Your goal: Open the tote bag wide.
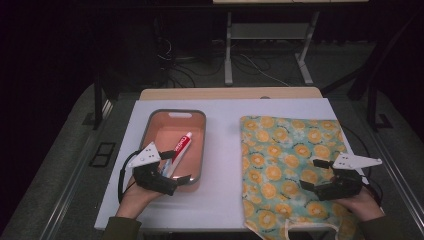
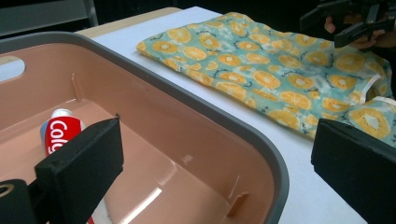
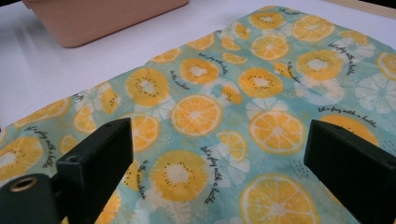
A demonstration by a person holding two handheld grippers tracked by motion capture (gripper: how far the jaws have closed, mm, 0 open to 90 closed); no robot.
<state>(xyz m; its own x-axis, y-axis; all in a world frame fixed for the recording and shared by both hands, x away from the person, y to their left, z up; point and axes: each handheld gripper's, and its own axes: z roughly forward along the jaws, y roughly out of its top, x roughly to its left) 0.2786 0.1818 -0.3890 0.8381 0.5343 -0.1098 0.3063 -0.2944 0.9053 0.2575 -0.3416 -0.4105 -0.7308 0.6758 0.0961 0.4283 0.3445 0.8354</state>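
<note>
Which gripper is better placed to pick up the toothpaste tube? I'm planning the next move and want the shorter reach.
Left. The left gripper hangs open at the near end of the pink bin, beside the toothpaste tube. The right gripper hovers open over the citrus-print cloth.

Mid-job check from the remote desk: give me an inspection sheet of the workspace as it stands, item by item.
Surface: white table top, with a wooden strip along its far edge.
Job's things: toothpaste tube lying inside the pink bin; the fruit-print cloth bag lies flat to the bin's right.
Clutter: nothing seen.
Grippers: left gripper open at the bin's near end, one jaw inside and one outside the wall; right gripper open above the bag.
Cables: a black cable trails from the left gripper; more lie on the floor beyond.
Surroundings: dark room, desk legs behind.
</note>
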